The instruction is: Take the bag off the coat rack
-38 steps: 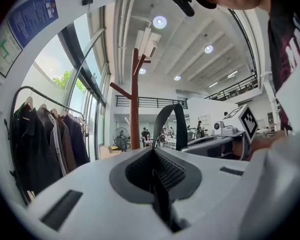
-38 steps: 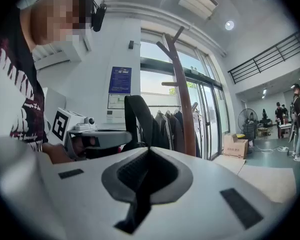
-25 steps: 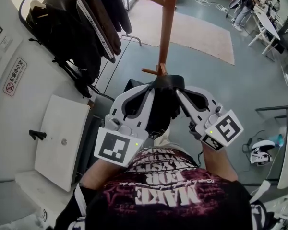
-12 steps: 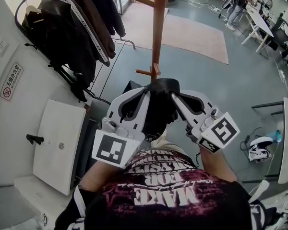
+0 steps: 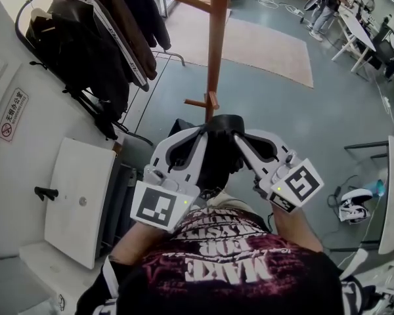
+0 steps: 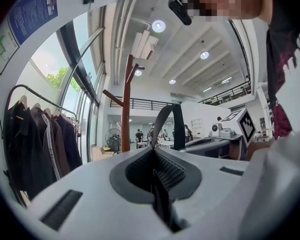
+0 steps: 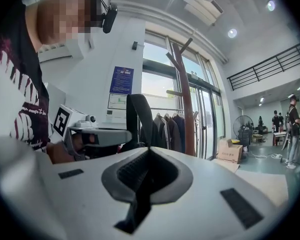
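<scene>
Task item: black bag [image 5: 218,159], carried by its strap [image 6: 172,126].
Item location: in front of the person's chest, between the two tools. It is near the lower peg [image 5: 198,102] of the coat rack [image 5: 217,38], on the person's side of it.
Left tool [image 6: 152,151]: clenched on the strap. The webbing runs down into the seam between the closed jaws.
Right tool [image 7: 149,151]: clenched on another part of the strap. The jaws are together with the dark webbing pinched between them.
Strap condition: in the left gripper view it rises above the jaws as a loop with no peg through it. The rack pole stands apart to one side.
Contact with rack: none visible in the head view. The top of the bag lies just short of the peg.
Completed, as judged: grasp made, strap off the peg, bag's weight carried by the tools.
Outstanding, as judged: draw the bag further from the pole so that it cannot catch the peg. The task names no set-down place and none is evident.
Progress estimate: near the end.
</scene>
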`<move>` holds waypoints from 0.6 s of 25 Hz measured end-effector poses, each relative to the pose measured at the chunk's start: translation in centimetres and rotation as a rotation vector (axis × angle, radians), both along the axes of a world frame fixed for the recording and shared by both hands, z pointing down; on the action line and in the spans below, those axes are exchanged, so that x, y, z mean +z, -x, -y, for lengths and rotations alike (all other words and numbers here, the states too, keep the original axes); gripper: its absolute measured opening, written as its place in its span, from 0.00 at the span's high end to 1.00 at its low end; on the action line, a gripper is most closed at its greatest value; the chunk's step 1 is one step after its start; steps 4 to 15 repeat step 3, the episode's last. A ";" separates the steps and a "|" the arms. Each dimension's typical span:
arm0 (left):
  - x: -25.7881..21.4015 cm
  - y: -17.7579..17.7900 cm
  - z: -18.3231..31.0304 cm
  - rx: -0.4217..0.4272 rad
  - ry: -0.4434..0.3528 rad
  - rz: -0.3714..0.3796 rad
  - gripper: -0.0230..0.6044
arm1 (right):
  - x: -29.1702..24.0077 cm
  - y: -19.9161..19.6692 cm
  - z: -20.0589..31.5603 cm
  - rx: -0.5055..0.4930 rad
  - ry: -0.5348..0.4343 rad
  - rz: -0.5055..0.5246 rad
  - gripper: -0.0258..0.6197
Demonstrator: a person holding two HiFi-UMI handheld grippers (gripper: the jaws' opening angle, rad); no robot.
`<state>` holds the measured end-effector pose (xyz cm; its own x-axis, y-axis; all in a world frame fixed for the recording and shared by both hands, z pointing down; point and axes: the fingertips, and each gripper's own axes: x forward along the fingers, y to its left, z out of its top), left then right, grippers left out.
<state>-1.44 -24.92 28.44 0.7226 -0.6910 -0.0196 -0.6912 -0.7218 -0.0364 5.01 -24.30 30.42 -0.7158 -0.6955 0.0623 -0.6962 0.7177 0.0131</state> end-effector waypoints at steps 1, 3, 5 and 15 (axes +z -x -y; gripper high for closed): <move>0.3 -0.1 0.4 0.000 0.003 0.003 0.95 | 0.3 -0.1 0.5 -0.001 0.006 0.000 0.95; 1.0 -0.3 1.3 -0.002 0.013 0.008 0.95 | 1.0 -0.2 1.4 -0.004 0.017 0.000 0.95; 1.0 -0.3 1.3 -0.002 0.013 0.008 0.95 | 1.0 -0.2 1.4 -0.004 0.017 0.000 0.95; 1.0 -0.3 1.3 -0.002 0.013 0.008 0.95 | 1.0 -0.2 1.4 -0.004 0.017 0.000 0.95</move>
